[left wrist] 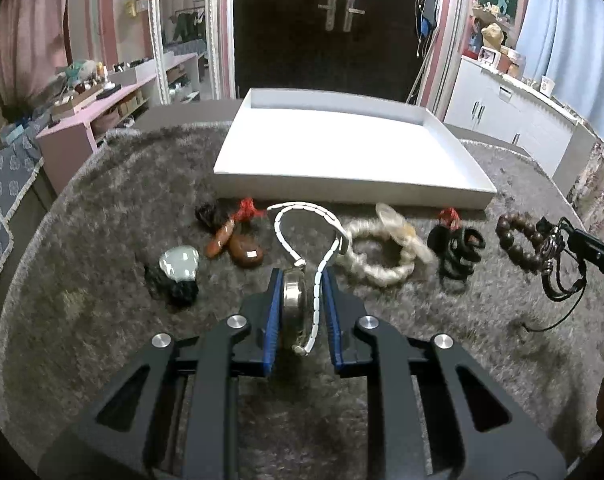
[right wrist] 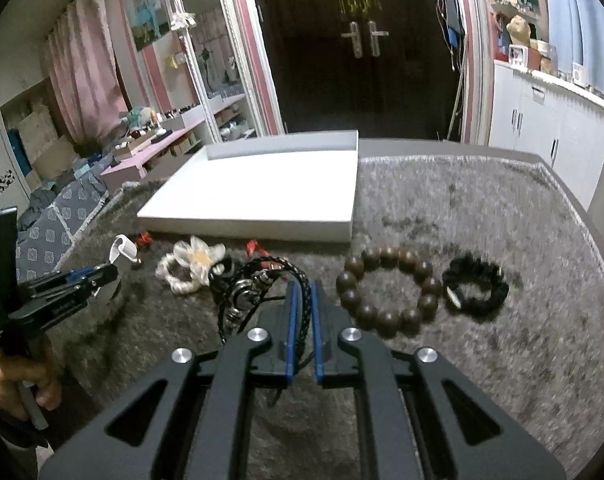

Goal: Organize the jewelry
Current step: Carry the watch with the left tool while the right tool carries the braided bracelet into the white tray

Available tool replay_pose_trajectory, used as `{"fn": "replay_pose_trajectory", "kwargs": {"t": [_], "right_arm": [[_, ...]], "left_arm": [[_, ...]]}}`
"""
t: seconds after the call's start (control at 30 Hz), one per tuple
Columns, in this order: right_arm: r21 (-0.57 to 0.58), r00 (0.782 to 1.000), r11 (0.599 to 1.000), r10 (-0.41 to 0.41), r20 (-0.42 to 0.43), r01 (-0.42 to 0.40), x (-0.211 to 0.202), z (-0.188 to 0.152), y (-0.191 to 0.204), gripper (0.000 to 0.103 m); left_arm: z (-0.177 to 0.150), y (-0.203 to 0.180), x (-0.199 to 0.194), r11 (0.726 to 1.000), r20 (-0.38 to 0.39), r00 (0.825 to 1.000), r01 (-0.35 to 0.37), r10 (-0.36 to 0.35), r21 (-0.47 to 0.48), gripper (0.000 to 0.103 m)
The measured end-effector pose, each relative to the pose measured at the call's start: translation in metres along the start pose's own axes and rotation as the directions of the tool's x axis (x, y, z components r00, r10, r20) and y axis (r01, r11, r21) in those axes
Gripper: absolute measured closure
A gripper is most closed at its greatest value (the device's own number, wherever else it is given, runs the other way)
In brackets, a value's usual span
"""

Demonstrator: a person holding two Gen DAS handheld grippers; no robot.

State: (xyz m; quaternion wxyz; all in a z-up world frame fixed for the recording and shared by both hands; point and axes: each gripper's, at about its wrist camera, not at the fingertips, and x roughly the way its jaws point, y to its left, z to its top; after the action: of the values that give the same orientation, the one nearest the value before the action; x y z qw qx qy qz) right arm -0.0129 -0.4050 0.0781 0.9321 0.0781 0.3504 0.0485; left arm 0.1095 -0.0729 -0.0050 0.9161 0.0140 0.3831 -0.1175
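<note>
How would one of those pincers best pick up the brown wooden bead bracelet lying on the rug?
The wooden bead bracelet lies flat as an open ring. Probably best from above: one finger inside the ring, one outside, pinching its near side, clear of the black bracelet beside it.

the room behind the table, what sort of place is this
Probably a home room that doubles as a small craft or jewelry space: a dark double door, pink curtains, a pink shelf crowded with small items, and white cabinets.
</note>
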Motion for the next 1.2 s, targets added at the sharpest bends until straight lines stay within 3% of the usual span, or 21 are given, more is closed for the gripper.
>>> {"fn": "replay_pose_trajectory", "kwargs": {"t": [0.3, 0.57, 0.7, 0.83, 1.0, 1.2], "right_arm": [[-0.018, 0.997, 1.000, -0.010, 0.072, 0.011, 0.002, 0.044, 0.004, 0.097], [0.003, 0.995, 1.000, 0.024, 0.099, -0.024, 0.037, 0.096, 0.003, 0.097], [0.051, 0.996, 0.995, 0.083, 0.043, -0.085, 0.081, 0.117, -0.005, 0.097], [0.073, 0.997, 0.995, 0.071, -0.042, -0.068, 0.128, 0.116, -0.009, 0.097], [0.064, 0.987, 0.998, 0.038, -0.157, -0.028, 0.172, 0.099, -0.012, 0.097], [0.047, 0.974, 0.997, -0.045, -0.221, 0.057, 0.195, 0.088, -0.026, 0.098]], "left_arm": [[0.044, 0.007, -0.006, 1.000, 0.062, 0.998, -0.009, 0.007, 0.027, 0.085], [0.086, 0.022, 0.016, 0.999, 0.074, 0.996, -0.044, 0.042, 0.028, 0.085], [0.104, 0.028, 0.040, 0.998, 0.056, 0.997, -0.057, 0.055, 0.024, 0.085], [0.109, 0.038, 0.075, 0.998, -0.002, 0.998, -0.064, 0.064, 0.005, 0.085], [0.108, 0.041, 0.103, 0.999, -0.056, 0.997, -0.054, 0.053, -0.011, 0.085], [0.107, 0.033, 0.122, 0.998, -0.078, 0.995, -0.065, 0.065, 0.006, 0.085]]}}
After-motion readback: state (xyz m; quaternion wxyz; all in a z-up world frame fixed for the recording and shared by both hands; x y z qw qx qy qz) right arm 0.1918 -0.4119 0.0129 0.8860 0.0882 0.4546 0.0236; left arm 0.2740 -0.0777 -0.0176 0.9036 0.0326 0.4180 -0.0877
